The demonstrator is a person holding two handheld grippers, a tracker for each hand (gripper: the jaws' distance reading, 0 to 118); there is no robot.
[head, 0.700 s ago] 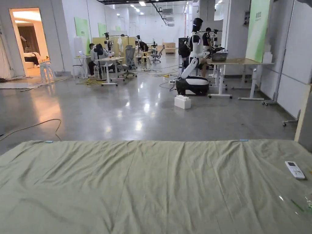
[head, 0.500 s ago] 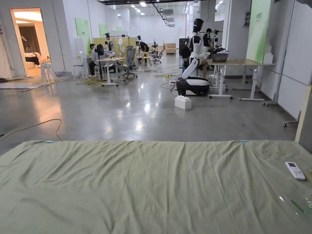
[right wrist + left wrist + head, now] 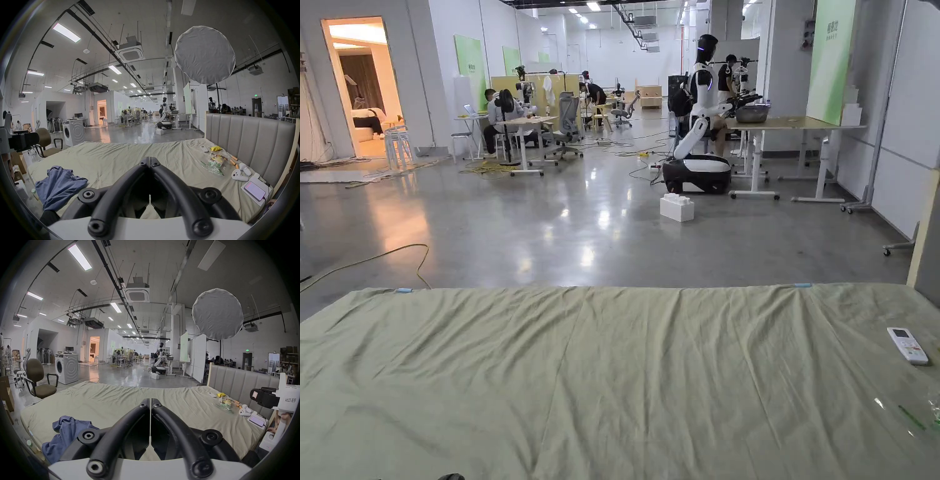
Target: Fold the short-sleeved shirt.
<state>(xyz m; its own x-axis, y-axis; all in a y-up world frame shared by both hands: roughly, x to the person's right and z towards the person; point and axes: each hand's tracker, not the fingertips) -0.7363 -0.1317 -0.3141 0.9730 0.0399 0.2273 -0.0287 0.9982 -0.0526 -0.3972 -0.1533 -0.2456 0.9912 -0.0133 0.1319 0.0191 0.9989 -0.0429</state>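
Left gripper (image 3: pixel 151 400) and right gripper (image 3: pixel 149 158) are being held closed and empty above the bed (image 3: pixel 113 155); blue shirt (image 3: pixel 60 183) is lying crumpled low-left, nearer the left gripper.

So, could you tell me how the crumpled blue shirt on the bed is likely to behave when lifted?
The blue shirt lies bunched in soft folds on the bed sheet, so it is probably floppy and would drape. It looks thin, so likely light. Pushed, it would probably bunch rather than slide.
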